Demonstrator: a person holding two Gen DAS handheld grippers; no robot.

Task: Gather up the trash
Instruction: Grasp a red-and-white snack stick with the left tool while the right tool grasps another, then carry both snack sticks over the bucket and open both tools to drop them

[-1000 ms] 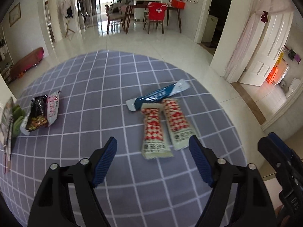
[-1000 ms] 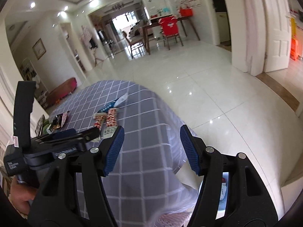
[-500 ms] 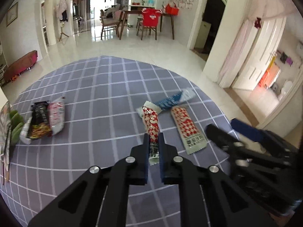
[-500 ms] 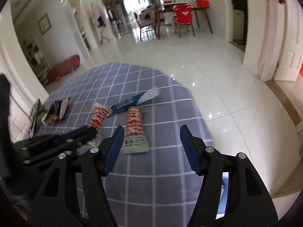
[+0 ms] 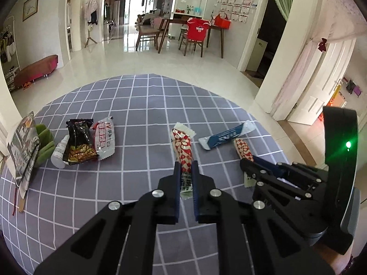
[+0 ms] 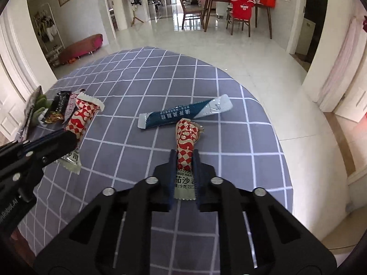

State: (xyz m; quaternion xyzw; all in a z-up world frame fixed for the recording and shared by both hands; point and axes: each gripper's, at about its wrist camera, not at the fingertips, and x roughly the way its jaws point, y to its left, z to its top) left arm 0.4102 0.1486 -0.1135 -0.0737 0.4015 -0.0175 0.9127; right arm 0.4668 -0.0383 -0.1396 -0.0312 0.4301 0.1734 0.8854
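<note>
Two red-and-white checked sachets and a blue-and-white sachet [image 5: 226, 135] lie on a grey checked tablecloth [image 5: 137, 105]. My left gripper [image 5: 185, 163] is shut on the left checked sachet [image 5: 182, 146], which sticks out forward, raised off the cloth. In the right wrist view my right gripper [image 6: 185, 153] has its jaws closing, with the pads pressed on the other checked sachet [image 6: 187, 137], whose far end touches the blue-and-white sachet [image 6: 185, 113]. The right gripper [image 5: 248, 160] also shows at the right of the left wrist view. The left gripper [image 6: 68, 137] holds its sachet [image 6: 81, 116] at the left.
A pile sits at the table's left: a black snack bag [image 5: 79, 142], a white-and-red packet [image 5: 104, 137], a small white bottle [image 5: 58, 153], a green object [image 5: 44, 146] and a booklet [image 5: 25, 151]. The table's rounded edge [image 6: 270, 123] drops to a tiled floor on the right.
The left gripper shut on the left checked sachet and lifted it. The right gripper came in from the table's edge over the other checked sachet and closed on it.
</note>
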